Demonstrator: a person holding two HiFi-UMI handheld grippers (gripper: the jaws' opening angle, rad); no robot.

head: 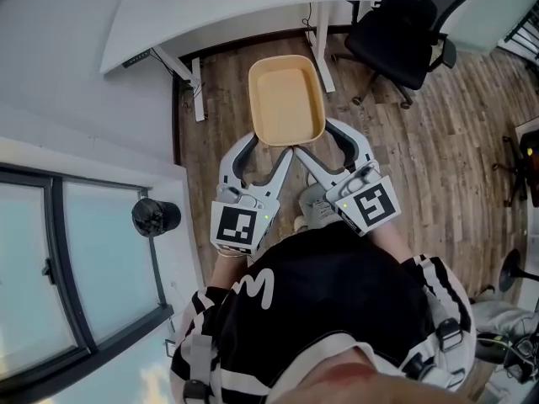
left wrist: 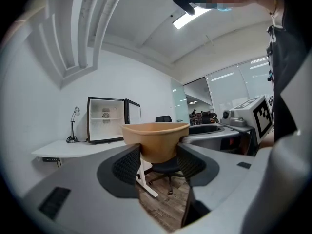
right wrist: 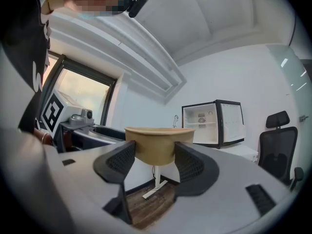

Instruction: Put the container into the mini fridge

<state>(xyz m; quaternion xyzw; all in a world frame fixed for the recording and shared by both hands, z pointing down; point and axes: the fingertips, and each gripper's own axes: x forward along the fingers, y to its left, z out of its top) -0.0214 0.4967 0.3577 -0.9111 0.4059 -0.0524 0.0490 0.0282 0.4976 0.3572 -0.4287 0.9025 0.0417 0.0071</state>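
- Left claw (left wrist: 158, 161) and right claw (right wrist: 153, 161) point level, side by side.
- Each grips a near corner of the container (head: 286, 99), held over the floor (head: 438, 133).
- The mini fridge (left wrist: 105, 120) stands open, well apart.

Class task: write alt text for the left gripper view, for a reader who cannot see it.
The left tool grips a tan container between its jaws. Behind it an open mini fridge stands on a white desk; the right tool shows at right.
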